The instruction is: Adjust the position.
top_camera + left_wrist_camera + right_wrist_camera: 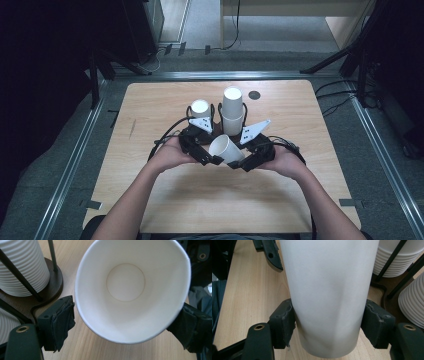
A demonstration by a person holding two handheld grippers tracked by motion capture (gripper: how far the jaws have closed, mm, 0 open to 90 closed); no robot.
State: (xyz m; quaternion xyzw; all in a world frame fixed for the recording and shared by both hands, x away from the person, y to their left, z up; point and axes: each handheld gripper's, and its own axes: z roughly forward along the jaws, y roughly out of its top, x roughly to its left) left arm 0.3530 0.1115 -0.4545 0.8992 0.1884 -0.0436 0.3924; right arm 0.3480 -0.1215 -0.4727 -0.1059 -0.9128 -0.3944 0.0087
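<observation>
We've got the cup (226, 148) lying sideways between both tongs: right gripper (239, 164) clamps its body, left gripper (216, 160) pinches its rim.

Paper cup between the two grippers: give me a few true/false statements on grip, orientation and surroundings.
1. Both grippers hold the same paper cup. True: the left gripper pinches it near the rim, the right gripper clamps its body.
2. The cup holds liquid. False: the left gripper view shows a dry, empty bottom.
3. The cup stands upright on the table. False: it is tilted, with its mouth toward the person's left.
4. Stacks of ribbed cups sit in a wire rack behind it. True.
5. The right gripper's fingers are clear of the cup. False: they press its sides, denting the wall.
</observation>
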